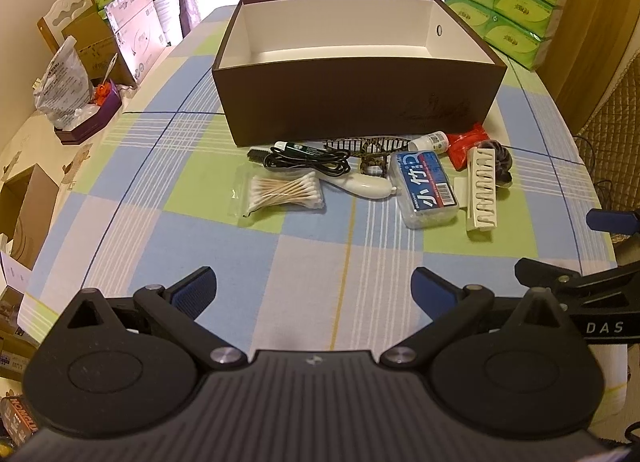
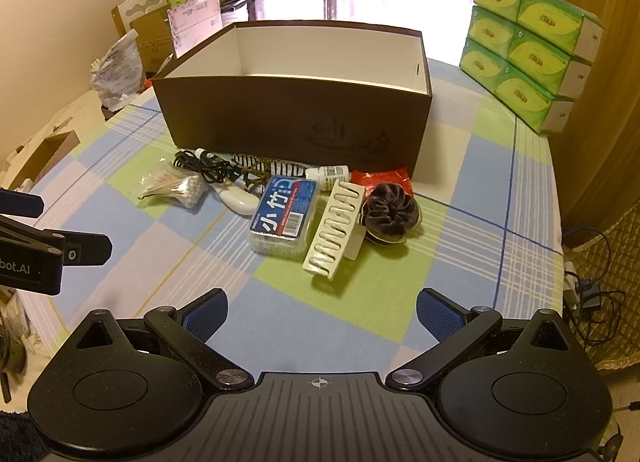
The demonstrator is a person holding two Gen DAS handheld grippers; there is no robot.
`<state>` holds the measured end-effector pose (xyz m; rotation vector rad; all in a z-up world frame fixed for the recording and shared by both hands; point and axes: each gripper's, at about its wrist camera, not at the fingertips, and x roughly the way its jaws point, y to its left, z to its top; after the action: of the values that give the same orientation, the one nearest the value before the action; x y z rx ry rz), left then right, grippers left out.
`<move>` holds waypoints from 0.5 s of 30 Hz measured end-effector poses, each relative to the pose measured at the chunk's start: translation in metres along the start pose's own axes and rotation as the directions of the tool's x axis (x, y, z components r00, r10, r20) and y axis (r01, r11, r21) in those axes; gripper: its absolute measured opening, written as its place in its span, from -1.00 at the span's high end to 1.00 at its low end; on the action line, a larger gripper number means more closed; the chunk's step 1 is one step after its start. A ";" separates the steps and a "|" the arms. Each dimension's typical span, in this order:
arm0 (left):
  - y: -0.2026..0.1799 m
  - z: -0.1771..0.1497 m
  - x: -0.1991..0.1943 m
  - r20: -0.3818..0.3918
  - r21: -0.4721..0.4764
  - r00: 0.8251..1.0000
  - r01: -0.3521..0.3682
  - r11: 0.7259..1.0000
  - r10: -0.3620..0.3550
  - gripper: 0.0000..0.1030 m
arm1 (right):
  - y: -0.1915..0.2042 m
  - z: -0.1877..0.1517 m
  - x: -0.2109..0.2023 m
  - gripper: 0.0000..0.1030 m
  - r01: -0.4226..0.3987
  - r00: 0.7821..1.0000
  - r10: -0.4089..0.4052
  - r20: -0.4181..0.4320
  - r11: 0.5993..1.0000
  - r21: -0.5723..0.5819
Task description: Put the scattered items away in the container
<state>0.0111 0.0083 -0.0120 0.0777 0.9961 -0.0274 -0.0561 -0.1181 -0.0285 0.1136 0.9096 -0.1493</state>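
Left claw (image 1: 314,294) and right claw (image 2: 322,316) side by side, level above the tablecloth (image 1: 312,262), both agape and empty.

A woven checked cloth (image 1: 200,221) is covering the surface, looking matt and soft; the brown box (image 1: 352,101) is showing a matt cardboard outside and a smooth white paper lining; the cotton swabs (image 1: 286,191) are lying in a clear glossy plastic bag; the floss-pick case (image 2: 285,217) is gleaming as clear hard plastic under a glossy printed label; the cream comb-like rack (image 2: 334,229) is looking like smooth matt plastic; the dark scrunchie (image 2: 390,213) is appearing plush like velvet; the red packet (image 2: 384,178) is shining like foil; each gripper is showing matt black plastic, metal pivot screws and ribbed blue pads (image 1: 196,290).
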 end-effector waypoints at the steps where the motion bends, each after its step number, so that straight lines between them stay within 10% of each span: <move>1: 0.000 0.000 0.000 0.000 0.000 1.000 0.000 1.000 0.000 -0.98 | 0.000 0.000 0.000 -1.00 0.000 1.000 0.000 0.000 1.000 0.001; 15: 0.000 0.010 0.008 -0.011 0.020 1.000 -0.003 1.000 0.003 -0.98 | -0.006 0.006 0.007 -1.00 0.000 1.000 0.000 -0.005 1.000 0.024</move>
<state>0.0243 0.0075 -0.0131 0.0971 1.0073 -0.0343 -0.0483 -0.1255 -0.0306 0.1364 0.9134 -0.1603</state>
